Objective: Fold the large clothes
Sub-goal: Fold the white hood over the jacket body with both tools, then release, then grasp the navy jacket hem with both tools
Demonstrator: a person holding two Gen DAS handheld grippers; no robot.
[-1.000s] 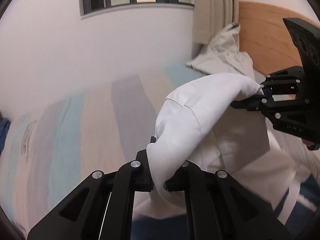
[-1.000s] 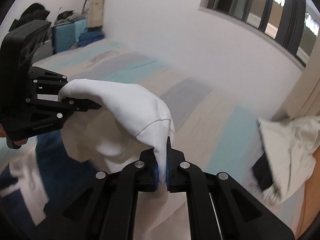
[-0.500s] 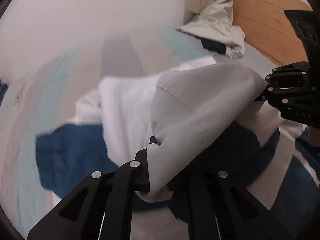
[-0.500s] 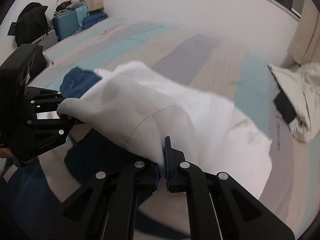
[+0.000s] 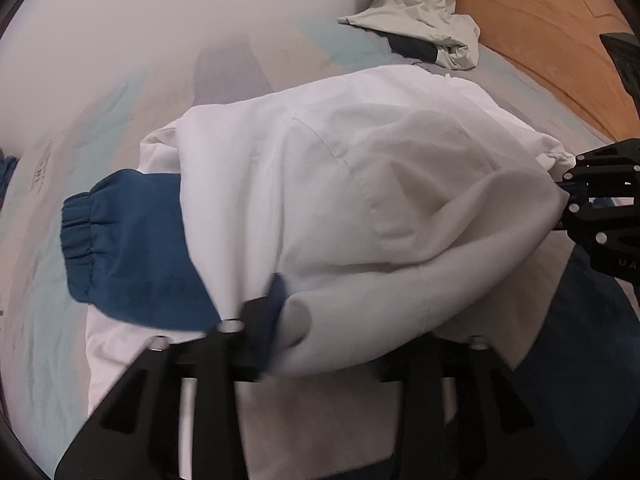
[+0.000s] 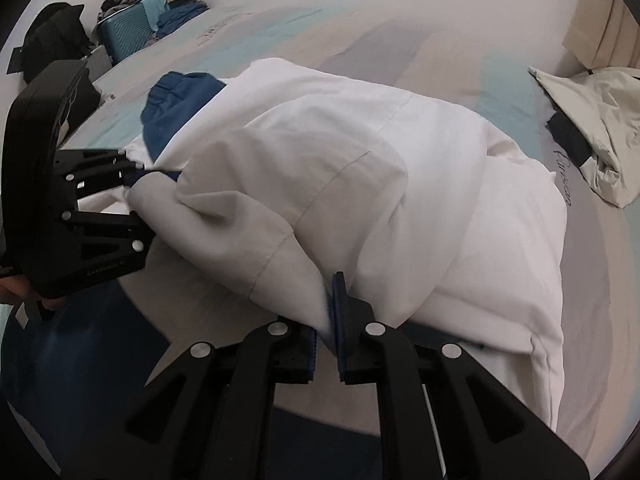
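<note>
Both grippers have dropped toward the bed since 1.0 s ago; the white-and-blue jacket (image 5: 360,184) that hung lifted between them now lies mostly on the striped bedsheet (image 5: 100,128), white panel folded over the blue part. Left gripper (image 5: 288,320) is clenched on a white fold at the jacket's near edge, blurred in its own view. Right gripper (image 6: 326,312) pinches a white fold between its blue-padded fingers (image 6: 340,300). Blue elastic cuff (image 5: 76,228) sticks out from under the white layer on the left. Beige jacket (image 5: 424,20) lies crumpled by the wooden headboard (image 5: 540,32), well apart. Teal suitcase (image 6: 128,28) stands past the bed's far end.
</note>
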